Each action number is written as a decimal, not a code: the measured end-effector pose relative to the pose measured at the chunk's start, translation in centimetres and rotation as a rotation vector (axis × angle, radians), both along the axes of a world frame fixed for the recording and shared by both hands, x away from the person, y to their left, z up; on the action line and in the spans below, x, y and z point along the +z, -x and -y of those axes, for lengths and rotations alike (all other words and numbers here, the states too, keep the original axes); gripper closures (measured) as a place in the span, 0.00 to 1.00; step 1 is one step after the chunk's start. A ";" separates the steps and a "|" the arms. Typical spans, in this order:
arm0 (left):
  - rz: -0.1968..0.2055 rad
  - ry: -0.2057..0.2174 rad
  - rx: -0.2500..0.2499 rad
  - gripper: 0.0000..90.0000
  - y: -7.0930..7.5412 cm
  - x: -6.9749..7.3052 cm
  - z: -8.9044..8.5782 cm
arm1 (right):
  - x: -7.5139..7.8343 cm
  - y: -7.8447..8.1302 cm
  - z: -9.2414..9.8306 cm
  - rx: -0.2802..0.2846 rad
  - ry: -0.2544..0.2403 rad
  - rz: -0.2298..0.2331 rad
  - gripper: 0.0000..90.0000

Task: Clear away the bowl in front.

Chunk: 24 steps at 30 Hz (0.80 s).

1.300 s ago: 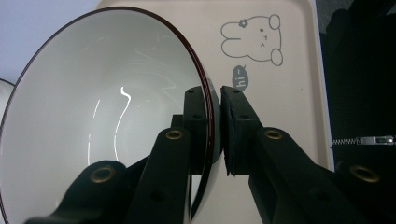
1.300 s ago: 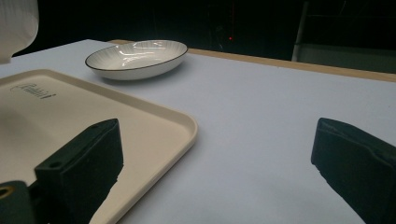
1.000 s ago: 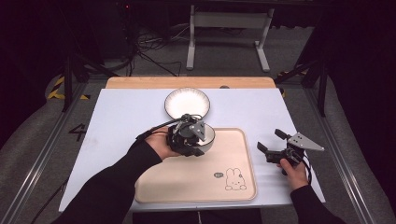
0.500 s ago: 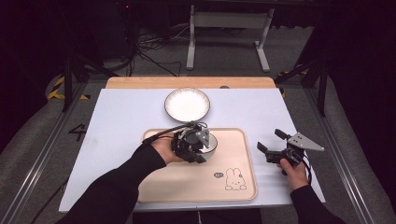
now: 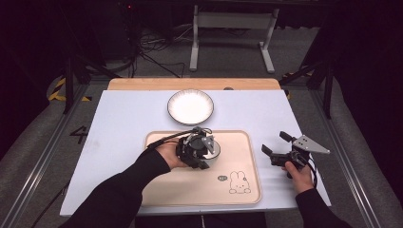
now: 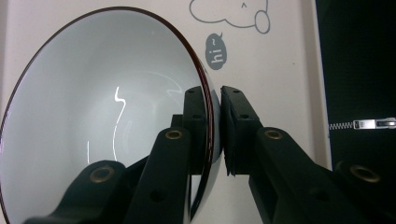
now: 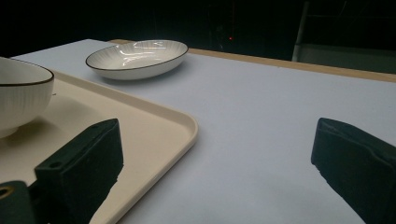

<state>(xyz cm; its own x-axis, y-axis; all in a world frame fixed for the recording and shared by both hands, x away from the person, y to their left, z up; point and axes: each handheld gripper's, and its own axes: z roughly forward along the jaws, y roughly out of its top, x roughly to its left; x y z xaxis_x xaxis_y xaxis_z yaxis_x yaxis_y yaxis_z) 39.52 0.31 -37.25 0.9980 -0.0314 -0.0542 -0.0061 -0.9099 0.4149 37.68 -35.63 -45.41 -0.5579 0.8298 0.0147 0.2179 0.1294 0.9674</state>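
Left jaws pinch the bowl's rim over the tray.
The left gripper [image 6: 214,135] clamps the glossy white, dark-rimmed bowl [image 6: 98,121] on the beige cartoon-printed tray [image 5: 247,156]; the right gripper [image 5: 275,145], jaws wide apart, rests on the pale blue table [image 5: 119,123] near a ribbed plate [image 5: 190,106]; dark room.

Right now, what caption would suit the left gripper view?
Left tongs pinch the rim of a white bowl over the cream tray.
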 end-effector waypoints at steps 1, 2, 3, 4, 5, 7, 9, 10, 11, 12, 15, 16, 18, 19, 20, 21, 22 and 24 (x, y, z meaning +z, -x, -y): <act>-0.005 0.001 -0.001 0.90 0.0 -0.1 0.0 | 0.0 0.0 0.0 0.000 0.000 0.000 0.03; -0.005 -0.001 0.000 0.90 0.0 -0.1 0.0 | 0.0 0.0 0.0 0.001 0.000 0.000 0.03; -0.005 -0.001 0.001 0.90 0.0 -0.1 0.0 | 0.0 0.0 0.0 0.001 0.000 -0.001 0.03; -0.002 -0.004 0.001 0.90 0.1 -0.1 0.0 | 0.0 0.0 0.0 0.001 0.000 -0.001 0.03; -0.002 -0.004 -0.002 0.90 0.1 -0.1 0.1 | 0.0 0.0 0.0 0.001 0.000 -0.001 0.03; -0.005 -0.009 -0.005 0.90 0.1 -0.2 0.2 | 0.0 0.0 0.0 0.000 0.000 -0.001 0.03; 0.000 -0.014 -0.004 0.90 0.2 -0.4 0.3 | 0.0 0.0 0.0 0.000 0.000 -0.001 0.03; 0.000 -0.014 -0.004 0.90 0.2 -0.4 0.3 | 0.0 0.0 0.0 0.000 -0.001 -0.001 0.03; -0.002 -0.025 -0.004 0.90 0.3 -0.6 0.3 | 0.0 0.0 0.0 0.000 0.000 -0.001 0.03; -0.001 -0.022 -0.008 0.90 0.3 -0.7 0.3 | 0.0 0.0 0.0 0.000 0.000 -0.001 0.03; 0.000 -0.021 -0.001 0.90 0.4 -0.7 0.2 | 0.0 0.0 0.0 0.000 0.000 -0.001 0.03; -0.004 -0.021 -0.004 0.90 0.4 -0.7 0.2 | 0.0 0.0 0.0 -0.001 -0.001 -0.001 0.03; -0.007 -0.016 -0.002 0.90 0.4 -0.8 0.2 | 0.0 0.0 0.0 -0.001 -0.001 -0.001 0.03; -0.004 -0.025 -0.005 0.91 0.5 -0.9 0.1 | 0.0 0.0 0.0 0.001 0.000 -0.002 0.03; -0.006 -0.025 -0.006 0.91 0.6 -1.0 0.1 | 0.0 0.0 0.0 0.000 0.000 -0.002 0.03; -0.006 -0.025 -0.006 0.91 0.6 -1.0 0.1 | 0.0 0.0 0.0 0.000 0.000 -0.002 0.03; -0.007 -0.025 -0.010 0.91 0.6 -1.0 0.1 | 0.0 0.0 0.0 0.000 0.000 -0.002 0.03; -0.013 -0.027 -0.004 0.91 0.7 -1.2 0.1 | 0.0 0.0 0.0 0.000 -0.001 -0.002 0.03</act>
<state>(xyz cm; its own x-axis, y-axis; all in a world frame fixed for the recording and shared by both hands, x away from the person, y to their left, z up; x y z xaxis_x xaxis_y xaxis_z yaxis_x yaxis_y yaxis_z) 38.77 0.19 -38.48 0.9971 -0.0339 -0.0680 -0.0047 -0.9205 0.3906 37.69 -35.64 -45.41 -0.5576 0.8300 0.0164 0.2196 0.1284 0.9671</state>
